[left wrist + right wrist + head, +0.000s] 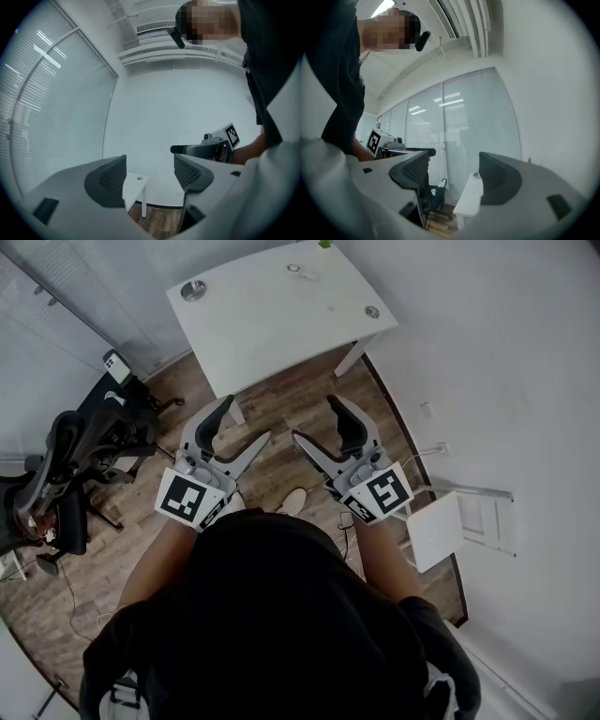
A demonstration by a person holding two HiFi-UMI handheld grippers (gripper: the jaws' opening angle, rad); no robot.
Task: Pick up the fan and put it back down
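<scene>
You are holding left gripper (248,417) and right gripper (311,416) level at mid-frame, both with jaws standing wide apart, nothing between. White table (272,324) sitting at upper centre. Fan: cannot tell where.

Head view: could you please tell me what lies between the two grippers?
Head view shows bare wood floor between left gripper and right gripper, plus a shoe.

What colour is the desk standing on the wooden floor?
White: the desk has a plain white top and leg, clearest in the head view.
</scene>
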